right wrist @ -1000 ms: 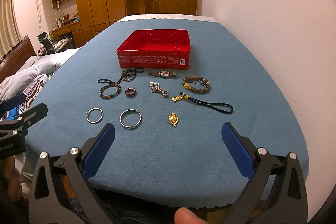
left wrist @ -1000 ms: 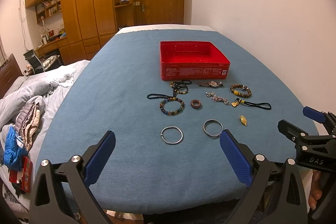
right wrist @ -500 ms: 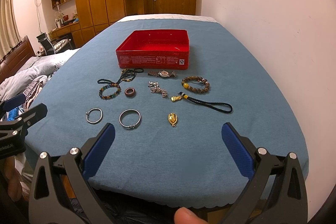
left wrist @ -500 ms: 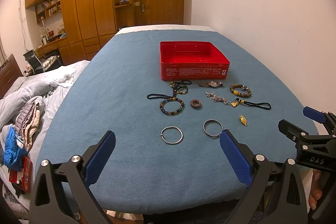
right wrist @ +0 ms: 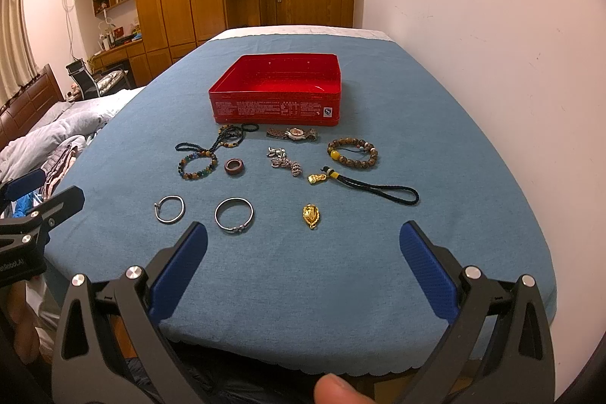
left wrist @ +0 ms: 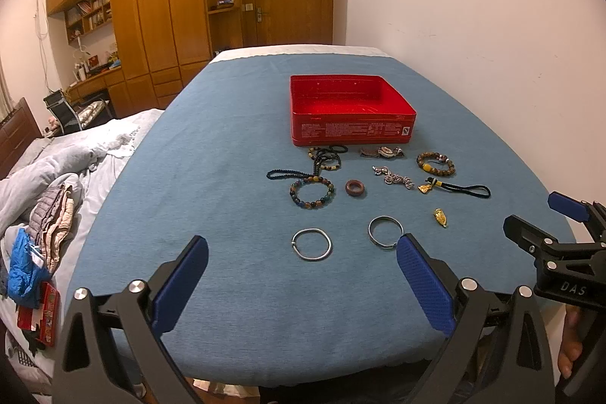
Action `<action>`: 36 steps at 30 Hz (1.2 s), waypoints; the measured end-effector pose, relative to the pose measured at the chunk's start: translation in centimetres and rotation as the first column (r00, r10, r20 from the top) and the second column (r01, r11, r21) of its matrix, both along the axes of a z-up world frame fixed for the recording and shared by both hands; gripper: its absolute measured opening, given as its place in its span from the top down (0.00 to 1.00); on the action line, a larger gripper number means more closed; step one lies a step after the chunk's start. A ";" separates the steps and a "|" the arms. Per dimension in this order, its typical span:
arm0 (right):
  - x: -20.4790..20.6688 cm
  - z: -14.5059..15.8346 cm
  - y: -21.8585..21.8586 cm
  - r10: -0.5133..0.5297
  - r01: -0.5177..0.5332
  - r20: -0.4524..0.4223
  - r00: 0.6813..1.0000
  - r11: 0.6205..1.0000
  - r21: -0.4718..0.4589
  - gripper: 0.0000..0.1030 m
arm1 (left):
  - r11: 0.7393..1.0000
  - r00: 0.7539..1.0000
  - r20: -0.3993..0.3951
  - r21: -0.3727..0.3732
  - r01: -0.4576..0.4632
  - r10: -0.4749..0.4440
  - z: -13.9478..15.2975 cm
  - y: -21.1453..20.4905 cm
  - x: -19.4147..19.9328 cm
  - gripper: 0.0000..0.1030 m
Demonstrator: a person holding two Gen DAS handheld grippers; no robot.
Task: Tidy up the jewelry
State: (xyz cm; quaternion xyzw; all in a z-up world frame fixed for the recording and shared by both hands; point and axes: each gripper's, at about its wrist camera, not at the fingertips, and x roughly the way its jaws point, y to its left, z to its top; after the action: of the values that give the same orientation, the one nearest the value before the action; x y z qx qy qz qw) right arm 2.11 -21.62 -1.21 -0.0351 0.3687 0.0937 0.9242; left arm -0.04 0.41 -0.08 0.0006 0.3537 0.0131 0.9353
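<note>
Where the blue cloth [right wrist: 341, 271] drops over the near edge, whatever lies beneath is lost in shadow, and both grippers' handles run out of the pictures at the bottom. The room to the left, with its wardrobes [left wrist: 151, 25] and a heap of bedding [left wrist: 49, 173], is too bent by the lens to read in detail.

The red tin [right wrist: 276, 93] stands open in the middle of the cloth, past all the jewelry. Its near wall hides part of the floor; what shows of the inside looks bare. The print on that wall is too small to read.

The left gripper [left wrist: 303, 275] hovers low over the near edge, jaws wide apart and holding nothing; its right pad [left wrist: 424, 286] covers the near rim of one silver bangle [left wrist: 384, 231]. The right gripper [right wrist: 303, 267] hangs likewise, jaws wide and empty. A fingertip [right wrist: 335, 389] pokes in at the bottom of the right view, the hand cut off.

All the jewelry lies on the cloth before the tin, none inside:
- a black cord with a gold charm [right wrist: 371, 188], at the right
- a brown bead bracelet [right wrist: 352, 152]
- a dark bead string [right wrist: 223, 137], tangled, its parts hard to tell apart
- a coloured bead bracelet [right wrist: 197, 165]
- a second bangle [right wrist: 169, 209]
- a watch [right wrist: 293, 133], just beside the tin
- a silver chain [right wrist: 284, 163], bunched
- a reddish ring [right wrist: 234, 166]
- a gold pendant [right wrist: 311, 214]
</note>
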 end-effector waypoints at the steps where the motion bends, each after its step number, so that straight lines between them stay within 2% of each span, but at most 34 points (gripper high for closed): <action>1: 0.0 0.0 0.0 0.000 0.000 0.000 1.000 1.000 0.000 0.03 | 1.000 1.000 0.000 -0.001 0.000 0.000 0.0 0.0 0.0 0.04; 36: 0.4 0.2 -0.1 -0.001 0.001 0.002 1.000 1.000 -0.004 0.03 | 1.000 1.000 -0.001 -0.001 -0.002 0.002 0.0 -0.1 0.0 0.04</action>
State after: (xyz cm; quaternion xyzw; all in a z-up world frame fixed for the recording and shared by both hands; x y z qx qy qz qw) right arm 2.50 -21.75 -1.01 -0.0370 0.3680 0.0924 0.9245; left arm -0.01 0.32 -0.07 0.0000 0.3543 0.0139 0.9350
